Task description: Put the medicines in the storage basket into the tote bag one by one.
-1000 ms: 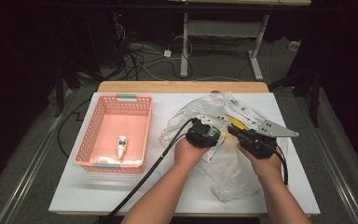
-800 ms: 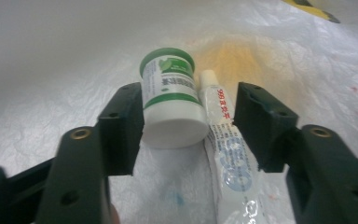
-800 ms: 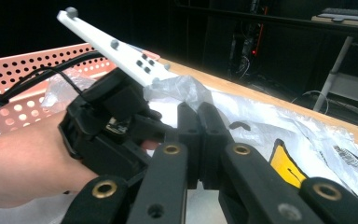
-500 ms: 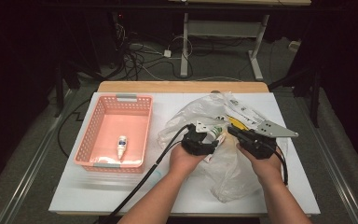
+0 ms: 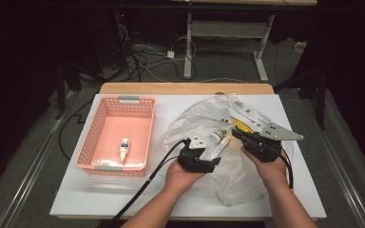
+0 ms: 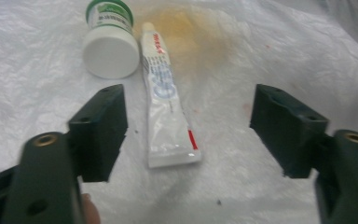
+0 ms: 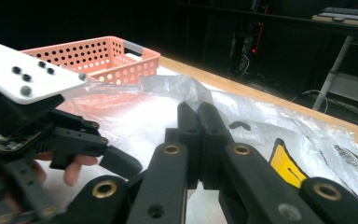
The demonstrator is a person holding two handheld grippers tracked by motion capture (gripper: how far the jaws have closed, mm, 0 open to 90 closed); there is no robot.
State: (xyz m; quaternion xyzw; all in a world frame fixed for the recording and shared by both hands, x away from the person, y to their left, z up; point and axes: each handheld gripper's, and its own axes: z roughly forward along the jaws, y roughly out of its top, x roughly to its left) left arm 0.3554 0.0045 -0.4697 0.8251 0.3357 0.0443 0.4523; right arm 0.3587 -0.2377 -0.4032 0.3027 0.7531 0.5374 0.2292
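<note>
Left gripper [image 6: 186,135]: its jaws have just been opening and now stand wide, pads clear of everything. Between them, untouched, lies a white tube [image 6: 168,102] flat on the crinkled plastic bag [image 6: 279,56]; its crimped end points toward the camera, its cap away. Compared with the high view a second ago, this gripper sits lower and closer to the near edge of the white board [image 5: 100,199], backed off from the bag's mouth.

Judgement: the wide jaws straddling the tube read as the approach to a pick. Nothing is gripped yet. The likely destination is the pink basket [image 5: 95,137] at the board's left side, where one small bottle [image 5: 123,148] already lies.

Right gripper [image 7: 200,140]: jaws pressed together, nothing visible between them. In the high view it rests over the bag's right part [image 5: 261,145], unchanged from a second ago.

A round jar [image 6: 111,44] with white lid and green band lies just beside the tube's cap end, close to it; contact cannot be settled.

Writing: tube carries blue print and a red mark near the crimp, too blurred to read. Jar label has green text, illegible. A yellow-and-black label [image 7: 286,168] shows through the bag beside the right gripper; small black print lies further right, unreadable. No brand identified.
</note>
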